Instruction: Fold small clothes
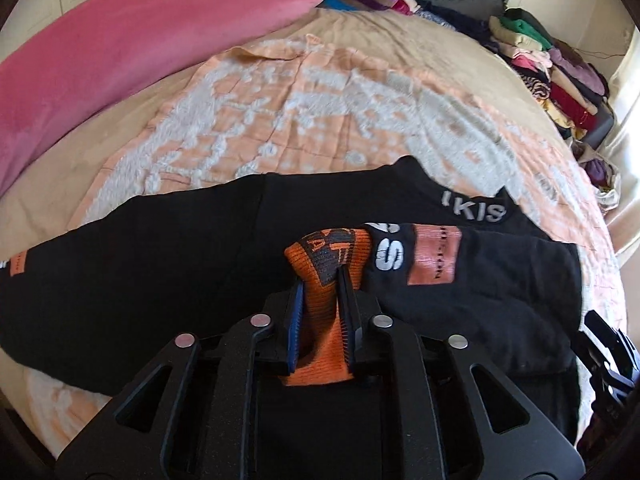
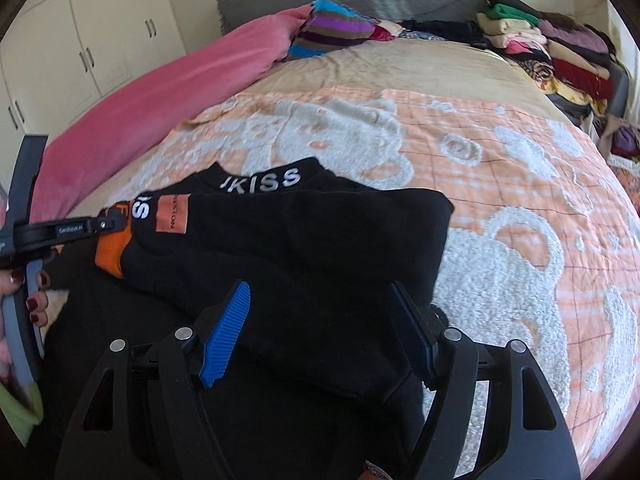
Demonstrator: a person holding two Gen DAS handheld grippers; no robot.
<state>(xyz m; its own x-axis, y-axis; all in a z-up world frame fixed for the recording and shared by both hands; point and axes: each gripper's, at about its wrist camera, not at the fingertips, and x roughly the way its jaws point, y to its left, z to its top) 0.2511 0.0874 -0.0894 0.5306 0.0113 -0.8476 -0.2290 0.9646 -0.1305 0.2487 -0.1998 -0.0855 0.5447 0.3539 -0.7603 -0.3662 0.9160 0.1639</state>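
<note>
Bed (image 2: 500,152), black sweatshirt (image 2: 300,248) lying crosswise, collar facing headboard

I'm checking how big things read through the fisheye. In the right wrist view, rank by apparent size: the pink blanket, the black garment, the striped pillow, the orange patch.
1. Black garment, nearest the camera, so inflated
2. Pink blanket
3. Striped pillow, far off
4. Orange patch
</note>
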